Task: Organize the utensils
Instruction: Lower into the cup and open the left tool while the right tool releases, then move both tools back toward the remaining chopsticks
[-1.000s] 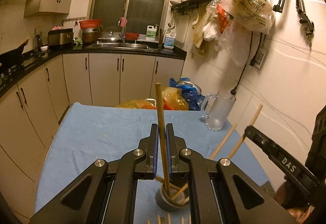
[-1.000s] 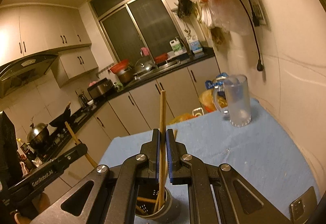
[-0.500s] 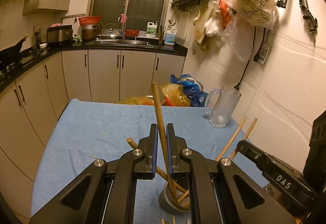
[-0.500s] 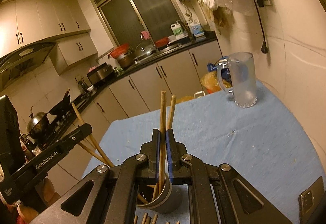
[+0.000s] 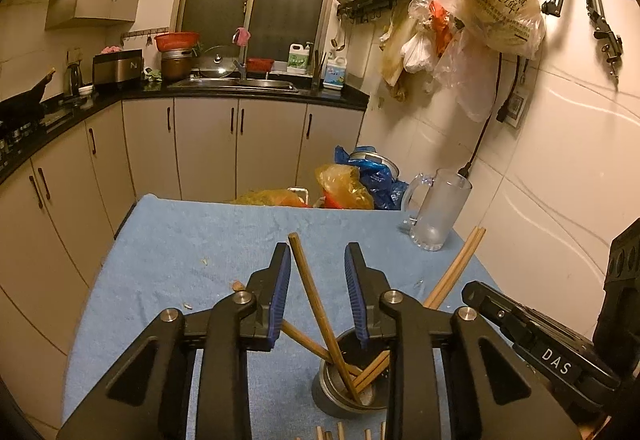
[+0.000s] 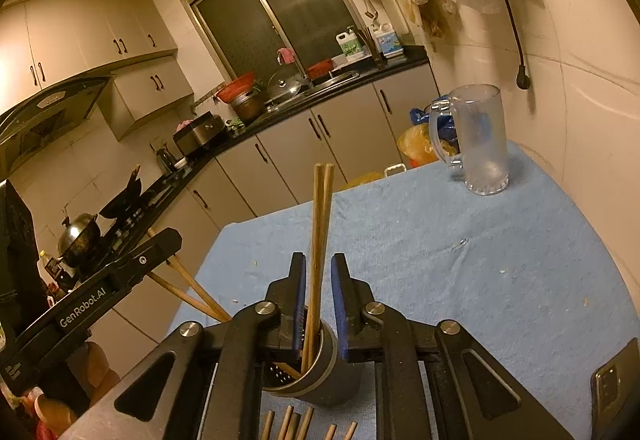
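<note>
Both grippers, left (image 5: 316,288) and right (image 6: 318,292), hang with jaws apart over the gray cup (image 5: 344,388) on the blue cloth (image 5: 192,240). Chopsticks (image 6: 318,240) lean inside it, with the glass mug (image 6: 478,139) far right.

Wooden chopsticks (image 5: 316,304), matt metal holder (image 6: 320,376), fuzzy blue cloth (image 5: 192,240).

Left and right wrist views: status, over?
Left gripper open, right gripper open. Wooden chopsticks standing loose in the grey metal holder cup. More chopsticks lying by its base. Nothing blocking.
</note>
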Demonstrator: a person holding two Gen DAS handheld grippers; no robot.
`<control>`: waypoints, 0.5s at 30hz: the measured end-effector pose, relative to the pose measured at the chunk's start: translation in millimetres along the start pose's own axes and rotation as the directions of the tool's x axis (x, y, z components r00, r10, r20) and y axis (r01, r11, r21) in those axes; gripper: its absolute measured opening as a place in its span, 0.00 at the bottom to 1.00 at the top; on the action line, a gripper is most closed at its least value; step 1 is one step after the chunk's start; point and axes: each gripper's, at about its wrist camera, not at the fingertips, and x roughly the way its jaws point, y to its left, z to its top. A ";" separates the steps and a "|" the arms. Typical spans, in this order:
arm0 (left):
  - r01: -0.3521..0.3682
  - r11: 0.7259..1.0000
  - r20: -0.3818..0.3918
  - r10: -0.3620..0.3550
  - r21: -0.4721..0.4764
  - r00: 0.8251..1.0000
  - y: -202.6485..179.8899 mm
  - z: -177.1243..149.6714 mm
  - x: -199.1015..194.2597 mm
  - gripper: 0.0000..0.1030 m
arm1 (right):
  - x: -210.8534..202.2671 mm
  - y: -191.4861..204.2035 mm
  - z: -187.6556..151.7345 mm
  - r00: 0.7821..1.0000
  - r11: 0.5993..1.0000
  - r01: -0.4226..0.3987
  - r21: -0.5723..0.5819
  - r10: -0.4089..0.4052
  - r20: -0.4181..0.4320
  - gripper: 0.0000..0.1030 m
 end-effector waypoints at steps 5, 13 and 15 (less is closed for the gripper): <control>0.003 1.000 0.010 -0.003 0.002 1.000 -1.3 2.2 -8.8 0.28 | -6.9 -2.5 -1.3 1.000 1.000 0.002 0.012 -0.002 0.004 0.14; 0.006 1.000 0.033 -0.007 0.006 0.999 -3.8 4.1 -28.8 0.32 | -19.5 -7.1 -6.5 1.000 1.000 0.003 0.029 -0.003 0.003 0.14; 0.007 1.000 0.032 -0.007 0.007 0.999 -5.1 3.4 -32.2 0.33 | -23.5 -8.4 -8.0 1.000 0.999 0.004 0.033 -0.005 0.004 0.14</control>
